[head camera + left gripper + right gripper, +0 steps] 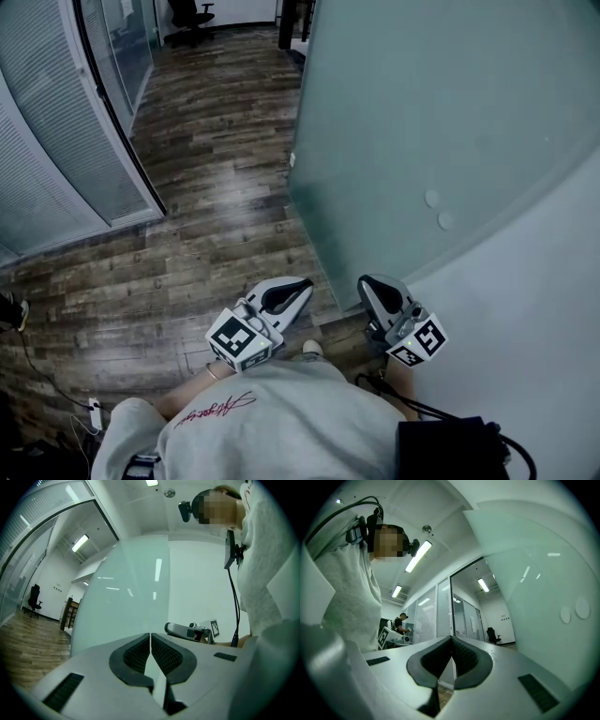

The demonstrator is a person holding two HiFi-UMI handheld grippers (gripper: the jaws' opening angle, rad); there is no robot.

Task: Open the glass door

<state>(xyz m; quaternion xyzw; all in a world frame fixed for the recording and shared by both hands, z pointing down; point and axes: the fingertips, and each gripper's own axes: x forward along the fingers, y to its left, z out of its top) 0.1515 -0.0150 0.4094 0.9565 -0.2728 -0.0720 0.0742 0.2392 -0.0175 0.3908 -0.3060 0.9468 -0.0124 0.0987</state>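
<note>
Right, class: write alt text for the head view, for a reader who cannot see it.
Seen from above, a person holds the left gripper and right gripper, both shut and empty, beside a frosted glass door at the right. A wooden floor runs ahead past a glass partition to an office chair.

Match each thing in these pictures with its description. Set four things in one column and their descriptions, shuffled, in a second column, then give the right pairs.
1 glass door
2 office chair
3 left gripper
4 floor

A dark, at the corridor's far end
B jaws together, nothing between them
C brown wood planks
D frosted, pale green

Pairs: 1-D, 2-A, 3-B, 4-C
</note>
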